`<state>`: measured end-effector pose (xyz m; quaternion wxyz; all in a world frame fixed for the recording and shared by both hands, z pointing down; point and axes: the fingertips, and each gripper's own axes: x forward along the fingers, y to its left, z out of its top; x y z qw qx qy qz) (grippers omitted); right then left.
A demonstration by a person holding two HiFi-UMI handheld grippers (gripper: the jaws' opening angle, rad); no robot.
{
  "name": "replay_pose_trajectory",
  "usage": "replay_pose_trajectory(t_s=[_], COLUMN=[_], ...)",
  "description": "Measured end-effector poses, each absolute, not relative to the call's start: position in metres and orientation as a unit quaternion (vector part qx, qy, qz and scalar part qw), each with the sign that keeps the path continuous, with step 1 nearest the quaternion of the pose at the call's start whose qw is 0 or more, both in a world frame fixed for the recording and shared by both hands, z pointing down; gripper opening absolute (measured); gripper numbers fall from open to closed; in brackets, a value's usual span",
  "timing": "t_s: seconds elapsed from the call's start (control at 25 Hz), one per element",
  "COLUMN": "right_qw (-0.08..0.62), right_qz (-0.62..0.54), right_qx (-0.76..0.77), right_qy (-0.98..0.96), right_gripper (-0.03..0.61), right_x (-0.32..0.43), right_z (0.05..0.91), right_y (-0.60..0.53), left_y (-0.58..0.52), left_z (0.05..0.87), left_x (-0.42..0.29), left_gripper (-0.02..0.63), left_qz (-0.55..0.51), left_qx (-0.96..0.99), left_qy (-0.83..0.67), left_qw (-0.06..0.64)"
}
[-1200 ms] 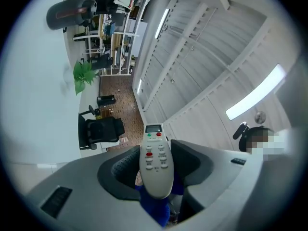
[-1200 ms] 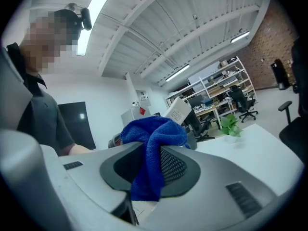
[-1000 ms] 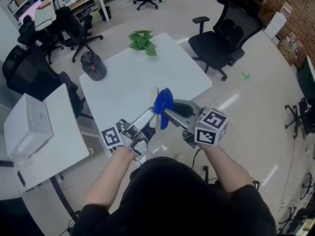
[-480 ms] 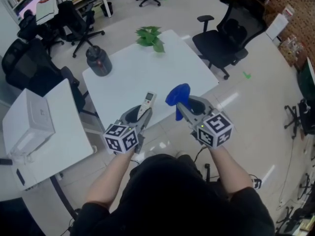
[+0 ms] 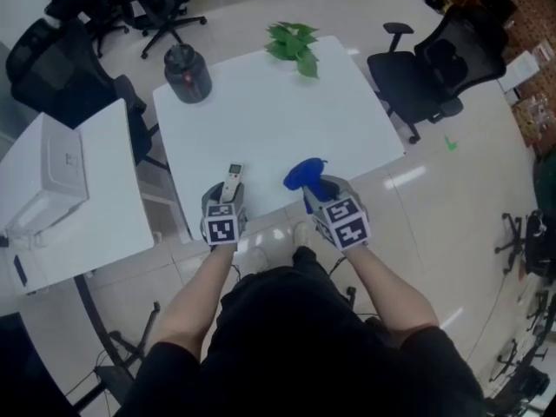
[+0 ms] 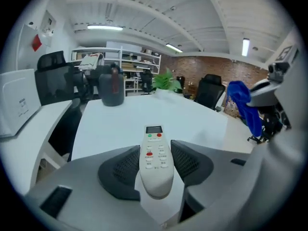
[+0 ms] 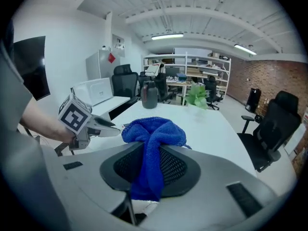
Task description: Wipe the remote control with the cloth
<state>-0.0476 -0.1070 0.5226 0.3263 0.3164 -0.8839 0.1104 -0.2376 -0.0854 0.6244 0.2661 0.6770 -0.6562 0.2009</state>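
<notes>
My left gripper (image 6: 155, 161) is shut on the white remote control (image 6: 154, 155), whose display and coloured buttons face up between the pads; the remote (image 5: 231, 181) pokes forward over the near edge of the white table (image 5: 261, 120). To its right, my right gripper (image 7: 150, 165) is shut on the bunched blue cloth (image 7: 153, 138). In the head view the cloth (image 5: 303, 175) bulges out of the right gripper (image 5: 314, 189) over the table's front edge. The grippers are held side by side, apart, cloth and remote not touching. From the left gripper view the cloth (image 6: 244, 105) hangs at the right.
A dark jug (image 5: 187, 72) stands at the table's far left and a green plant (image 5: 294, 42) at its far edge. A black office chair (image 5: 439, 72) is to the right. A second white desk with a white box (image 5: 43, 176) is at the left.
Both grippers have drawn apart and back toward the table's near edge; a second ago cloth and remote were crossed together. The head camera has tilted, so the table sits higher in view.
</notes>
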Motion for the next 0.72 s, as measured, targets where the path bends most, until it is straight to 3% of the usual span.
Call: replay_pose_trajectory(t_s=[0.28,0.72], right_qw=[0.398,0.408], right_qz=[0.125,0.135], right_qx=[0.255,0.212], right_qy=[-0.872,-0.878], right_gripper=[0.098,0.098], right_x=[-0.06,-0.07], right_z=[0.601,0.62], right_y=[-0.148,-0.174], left_y=[-0.097,-0.105], left_z=[0.672,0.702], left_x=[-0.246,-0.254], left_gripper=[0.204,0.212], left_qz=[0.228,0.267], left_qx=[0.607,0.561], left_qy=[-0.7,-0.72], left_qw=[0.299,0.31])
